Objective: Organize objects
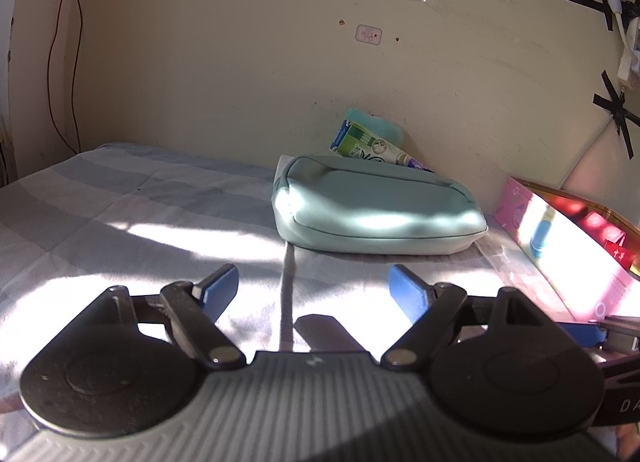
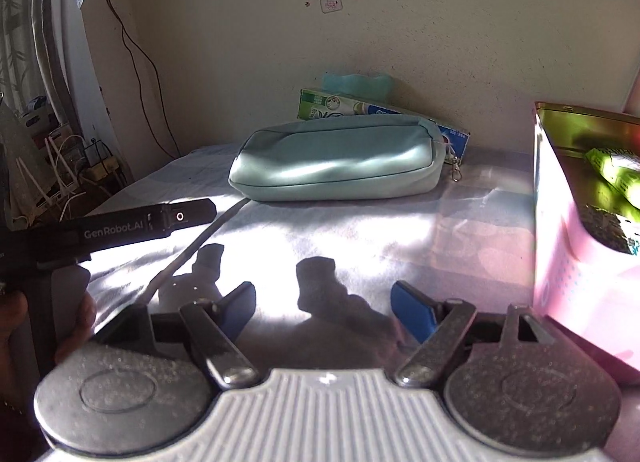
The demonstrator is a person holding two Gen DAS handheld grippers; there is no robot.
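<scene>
seen from the right wrist, the sunlit cloth (image 2: 328, 230) lies bare from the fingertips out to 12 o'clock, where the pale green pouch (image 2: 340, 166) blocks the way, a carton (image 2: 316, 108) wedged between it and the wall (image 2: 440, 42). at 3 o'clock the pink box (image 2: 576, 262) stands just beside the right gripper (image 2: 324, 302). at 9 o'clock the left gripper (image 2: 120, 226) reaches in over the cloth. the strip from 10 to 11 o'clock is open to the bed's edge.

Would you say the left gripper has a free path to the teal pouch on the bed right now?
Probably yes: the left gripper faces the teal pouch with jaws open, and only bare bedsheet lies between them.
</scene>
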